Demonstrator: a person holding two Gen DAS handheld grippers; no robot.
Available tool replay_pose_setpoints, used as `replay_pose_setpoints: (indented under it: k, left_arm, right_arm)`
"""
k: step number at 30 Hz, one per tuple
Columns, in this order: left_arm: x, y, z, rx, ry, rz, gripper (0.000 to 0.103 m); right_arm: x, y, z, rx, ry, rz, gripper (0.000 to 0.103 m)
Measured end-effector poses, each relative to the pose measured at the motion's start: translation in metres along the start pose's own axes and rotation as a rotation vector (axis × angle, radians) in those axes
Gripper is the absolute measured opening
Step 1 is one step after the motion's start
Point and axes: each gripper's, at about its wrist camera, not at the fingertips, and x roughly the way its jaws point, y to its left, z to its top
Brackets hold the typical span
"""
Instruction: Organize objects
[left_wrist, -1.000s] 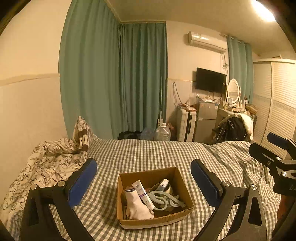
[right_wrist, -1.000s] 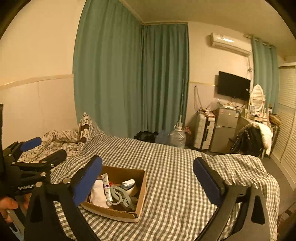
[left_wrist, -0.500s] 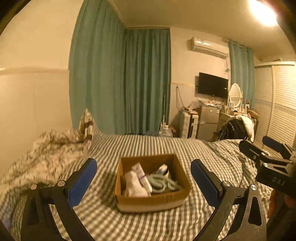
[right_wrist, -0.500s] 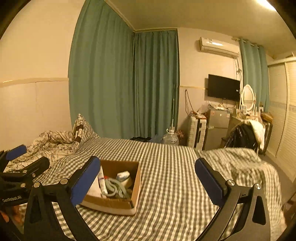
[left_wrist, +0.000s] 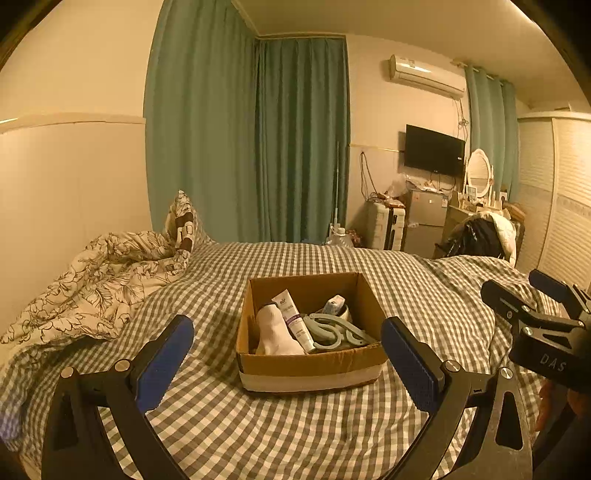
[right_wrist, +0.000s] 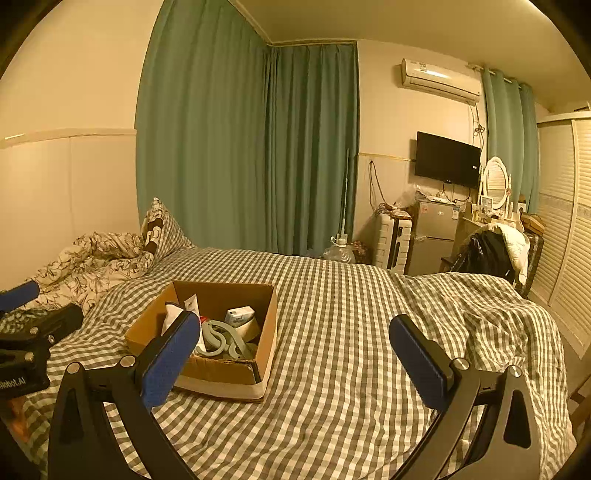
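Observation:
An open cardboard box (left_wrist: 314, 363) sits on the checked bedsheet (left_wrist: 295, 424). Inside lie a white sock (left_wrist: 275, 330), a white tube with a purple band (left_wrist: 293, 321), pale green hangers (left_wrist: 332, 330) and a small light-blue packet (left_wrist: 334, 304). My left gripper (left_wrist: 286, 356) is open and empty, straddling the box's near wall from a little way back. My right gripper (right_wrist: 295, 356) is open and empty, to the right of the box (right_wrist: 221, 369). The right gripper also shows at the right edge of the left wrist view (left_wrist: 535, 314), the left gripper at the left edge of the right wrist view (right_wrist: 33, 321).
A crumpled floral duvet (left_wrist: 92, 288) and a pillow (left_wrist: 183, 225) lie at the far left of the bed. Green curtains (left_wrist: 251, 140) hang behind. A fridge (left_wrist: 424, 219), a suitcase (left_wrist: 386, 229) and a clothes-laden chair (left_wrist: 480, 236) stand beyond the bed's right side.
Both cameras dipped and then rose slightly, ending somewhat lower toward the bed than a second ago. The box and its contents have not moved. Both grippers stayed open.

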Motion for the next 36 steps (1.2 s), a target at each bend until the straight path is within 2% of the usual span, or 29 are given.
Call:
replay_pose_setpoints:
  k: [36]
  left_arm:
    - [0.0036,-0.0024,-0.0043,0.019,0.030,-0.002,0.103]
  right_arm:
    - [0.0014,0.0093,-0.0003,-0.035,0.019,-0.002,0.103]
